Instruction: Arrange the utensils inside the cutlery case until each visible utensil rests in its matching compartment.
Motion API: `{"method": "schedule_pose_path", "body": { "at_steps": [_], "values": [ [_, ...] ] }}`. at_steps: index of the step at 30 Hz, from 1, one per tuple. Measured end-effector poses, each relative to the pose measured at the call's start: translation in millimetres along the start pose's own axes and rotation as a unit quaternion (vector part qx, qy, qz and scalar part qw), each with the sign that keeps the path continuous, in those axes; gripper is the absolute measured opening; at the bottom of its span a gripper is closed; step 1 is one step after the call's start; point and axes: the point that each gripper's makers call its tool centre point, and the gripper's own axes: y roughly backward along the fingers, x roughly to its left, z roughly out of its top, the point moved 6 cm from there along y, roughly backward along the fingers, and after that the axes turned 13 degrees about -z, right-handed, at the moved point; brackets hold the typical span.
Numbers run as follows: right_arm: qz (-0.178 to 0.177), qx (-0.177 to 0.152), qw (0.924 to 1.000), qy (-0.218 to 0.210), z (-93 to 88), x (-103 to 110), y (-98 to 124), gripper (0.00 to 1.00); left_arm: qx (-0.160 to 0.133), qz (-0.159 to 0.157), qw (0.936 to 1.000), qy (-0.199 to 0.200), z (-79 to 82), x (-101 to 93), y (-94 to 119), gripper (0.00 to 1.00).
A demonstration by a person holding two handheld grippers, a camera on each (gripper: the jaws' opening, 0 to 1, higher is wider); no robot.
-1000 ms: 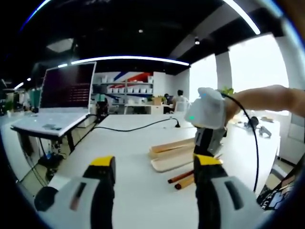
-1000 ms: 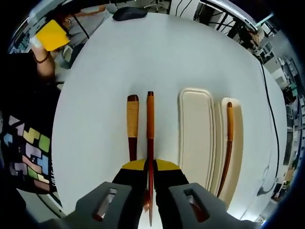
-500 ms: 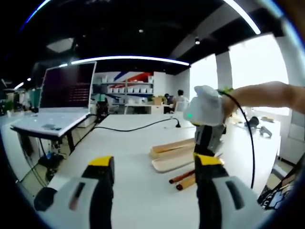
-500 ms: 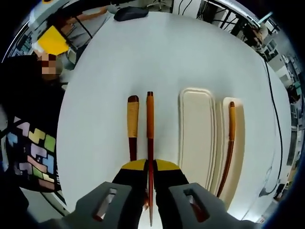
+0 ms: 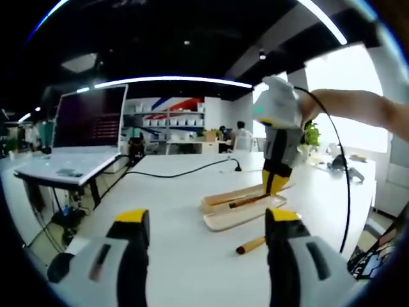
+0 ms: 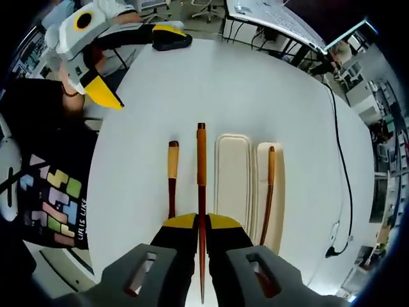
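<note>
Two grippers over a white table (image 6: 255,83) in an office: right gripper (image 6: 200,225) clamps a utensil (image 6: 201,185), left gripper (image 5: 206,220) gapes empty beside the case (image 6: 248,185)

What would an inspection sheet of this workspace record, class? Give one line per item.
Surface: white table, mostly bare.
Job's things: cutlery case with one utensil in its far compartment; a second utensil lies on the table; a third utensil is gripped.
Clutter: nothing seen.
Grippers: right gripper shut on the third utensil; left gripper open, empty.
Cables: black cable across the table.
Surroundings: laptop, office shelves.
</note>
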Motion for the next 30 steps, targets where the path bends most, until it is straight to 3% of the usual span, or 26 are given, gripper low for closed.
{"method": "schedule_pose_path", "body": {
  "at_steps": [4, 18, 25, 30],
  "values": [
    [-0.042, -0.02, 0.9988, 0.016, 3.7, -15, 3, 0.02, -0.003, 0.0, 1.0, 0.002, 0.2, 0.4, 0, 0.77],
    [-0.071, -0.008, 0.9972, 0.021, -2.0, -39, -10, 0.02, -0.005, -0.016, 0.9998, 0.01, -0.9, -3.3, -6, 0.77],
    [-0.102, -0.014, 0.994, 0.036, -1.9, -51, -16, 0.03, -0.016, -0.035, 0.9991, 0.016, 1.4, -7.7, -8, 0.77],
    [-0.107, -0.007, 0.9939, 0.023, -4.6, -57, -24, 0.03, -0.014, -0.036, 0.9991, 0.015, 0.2, -8.1, -7, 0.77]
  ]
}}
